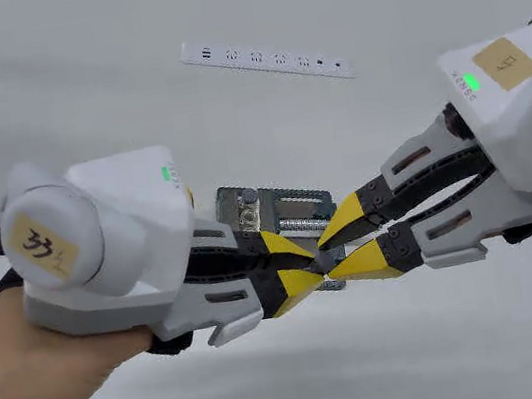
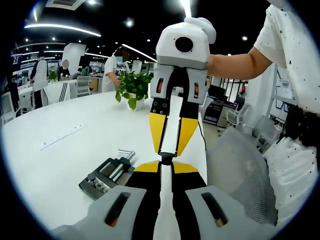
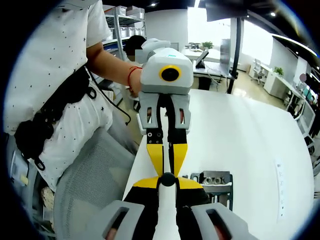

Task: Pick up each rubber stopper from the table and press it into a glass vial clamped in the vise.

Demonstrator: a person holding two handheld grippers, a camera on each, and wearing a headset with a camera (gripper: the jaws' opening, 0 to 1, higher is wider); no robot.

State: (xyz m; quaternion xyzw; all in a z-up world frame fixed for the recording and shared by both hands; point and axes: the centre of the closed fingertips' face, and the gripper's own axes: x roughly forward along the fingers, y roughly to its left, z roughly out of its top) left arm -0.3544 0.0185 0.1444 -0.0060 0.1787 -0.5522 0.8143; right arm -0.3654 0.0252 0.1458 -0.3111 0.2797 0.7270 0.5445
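Note:
My two grippers meet tip to tip above the white table. A small dark rubber stopper point(image 3: 167, 179) sits where the tips touch, and it is also small and dark in the left gripper view point(image 2: 166, 159). The right gripper point(image 1: 334, 258) is shut on it. The left gripper point(image 1: 317, 264) comes from the opposite side, jaws nearly together, its tips pressed on the same stopper. Just beyond the tips, a grey metal vise point(image 1: 282, 207) lies on the table point(image 2: 107, 175). Small round tops point(image 3: 216, 178) show in its jaws, perhaps vials.
A white power strip point(image 1: 264, 58) lies farther back on the table. A potted plant point(image 2: 132, 85) stands at the table's far end. A grey mesh chair point(image 3: 95, 170) is at the table's edge beside the person. People stand in the background.

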